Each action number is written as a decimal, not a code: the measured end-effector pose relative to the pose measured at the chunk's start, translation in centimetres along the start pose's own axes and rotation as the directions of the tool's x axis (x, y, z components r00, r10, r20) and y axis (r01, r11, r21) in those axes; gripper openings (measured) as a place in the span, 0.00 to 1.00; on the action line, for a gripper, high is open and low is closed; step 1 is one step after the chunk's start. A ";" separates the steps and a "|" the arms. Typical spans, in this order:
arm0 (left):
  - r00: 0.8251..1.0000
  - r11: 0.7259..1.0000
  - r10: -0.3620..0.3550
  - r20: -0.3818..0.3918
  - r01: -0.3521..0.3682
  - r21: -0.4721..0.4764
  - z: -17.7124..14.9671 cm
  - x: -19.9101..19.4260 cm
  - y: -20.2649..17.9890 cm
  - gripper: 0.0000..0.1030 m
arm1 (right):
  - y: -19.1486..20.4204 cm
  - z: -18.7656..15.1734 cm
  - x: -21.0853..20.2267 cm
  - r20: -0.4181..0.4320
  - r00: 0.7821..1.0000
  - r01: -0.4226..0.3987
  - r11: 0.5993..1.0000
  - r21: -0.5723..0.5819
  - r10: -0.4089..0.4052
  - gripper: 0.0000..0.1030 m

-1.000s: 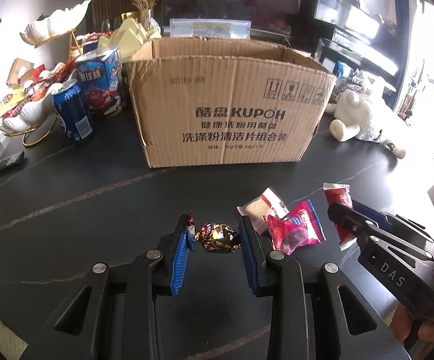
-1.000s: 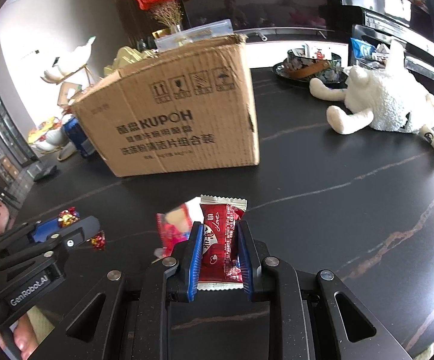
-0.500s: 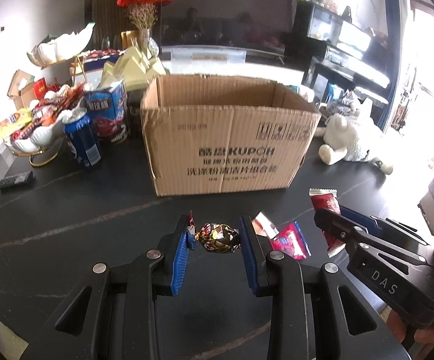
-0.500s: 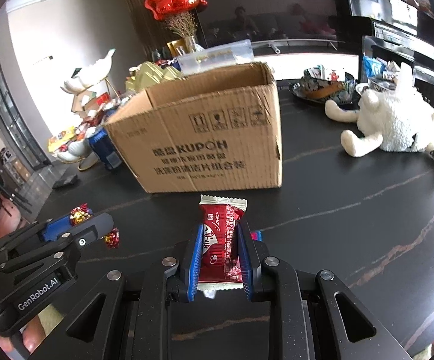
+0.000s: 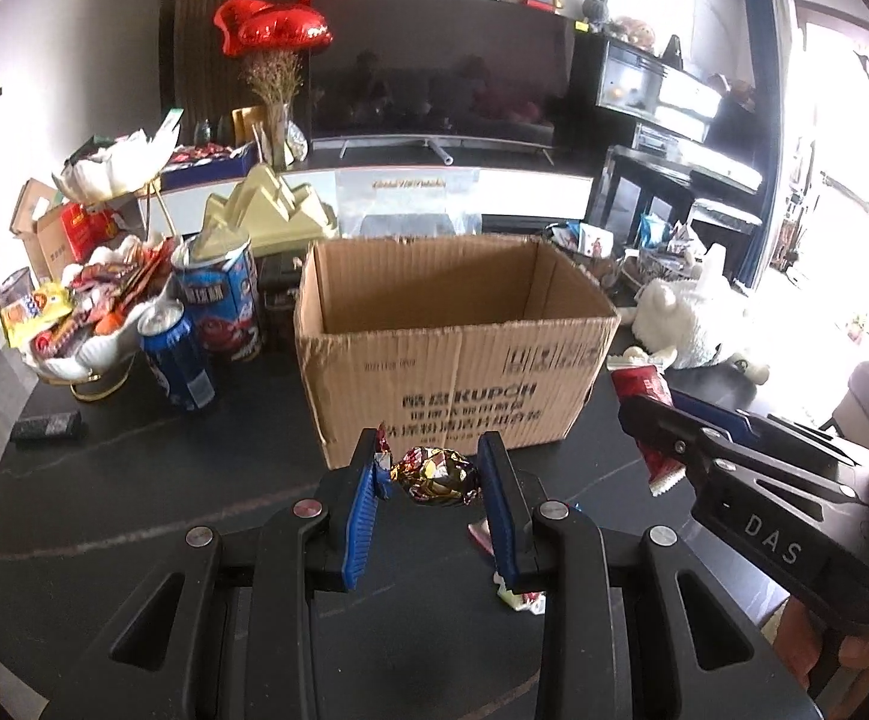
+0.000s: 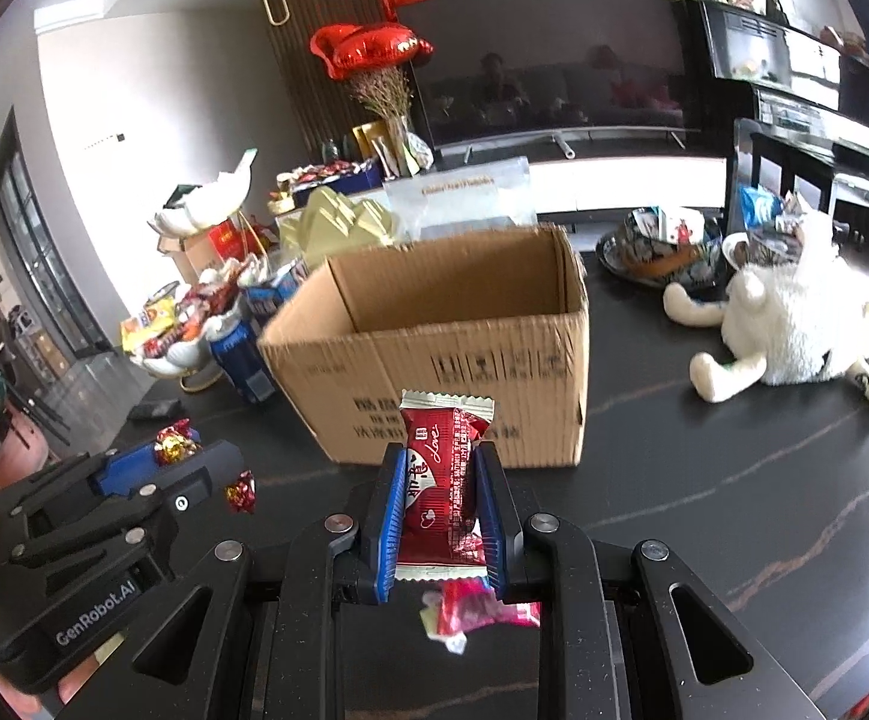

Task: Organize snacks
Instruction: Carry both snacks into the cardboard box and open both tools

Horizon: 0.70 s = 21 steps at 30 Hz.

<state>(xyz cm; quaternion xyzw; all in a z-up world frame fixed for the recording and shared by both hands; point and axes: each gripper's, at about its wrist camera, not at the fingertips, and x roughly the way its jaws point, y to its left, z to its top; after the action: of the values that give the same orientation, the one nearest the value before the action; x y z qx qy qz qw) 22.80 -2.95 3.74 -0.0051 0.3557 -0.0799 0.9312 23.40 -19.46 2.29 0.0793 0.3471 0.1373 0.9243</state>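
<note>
My left gripper (image 5: 431,474) is shut on a gold foil-wrapped candy (image 5: 437,476), held in the air in front of the open cardboard box (image 5: 458,354). Seen from the right wrist, that candy (image 6: 171,446) sits at the left gripper's tip. My right gripper (image 6: 442,480) is shut on a red snack packet (image 6: 443,477), upright between the blue pads, also before the box (image 6: 440,354). In the left wrist view the red packet (image 5: 644,405) sticks out of the right gripper at the right. A pink packet (image 6: 482,609) and a small red candy (image 6: 241,491) lie on the black table (image 6: 734,480) below.
Left of the box stand a blue can (image 5: 177,357), a blue tin (image 5: 221,306) and a white shell-shaped dish of snacks (image 5: 83,324). A white plush toy (image 6: 794,324) lies at the right, a dark bowl (image 6: 656,252) behind it. A dark remote (image 5: 47,426) lies at the left.
Both grippers have risen with their snacks; the box top and its inside now show in both views. The loose packets on the table have slid down out of sight behind the fingers.
</note>
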 end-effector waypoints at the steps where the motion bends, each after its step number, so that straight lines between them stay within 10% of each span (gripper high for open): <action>1: 1.000 1.000 -0.002 0.005 0.002 0.002 0.3 -0.2 0.0 0.31 | 0.1 0.4 0.0 0.003 1.000 -0.001 1.000 -0.004 0.001 0.23; 21: 0.999 0.999 0.001 0.049 -0.004 0.054 7.8 0.6 0.9 0.31 | 1.4 7.9 0.5 0.049 0.999 0.012 0.998 -0.056 -0.009 0.23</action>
<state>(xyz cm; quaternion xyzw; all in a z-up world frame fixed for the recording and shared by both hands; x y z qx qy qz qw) 28.53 -2.55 9.10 0.0186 0.3307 -0.0882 0.9394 28.68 -18.36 8.20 0.0549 0.3211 0.1402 0.9350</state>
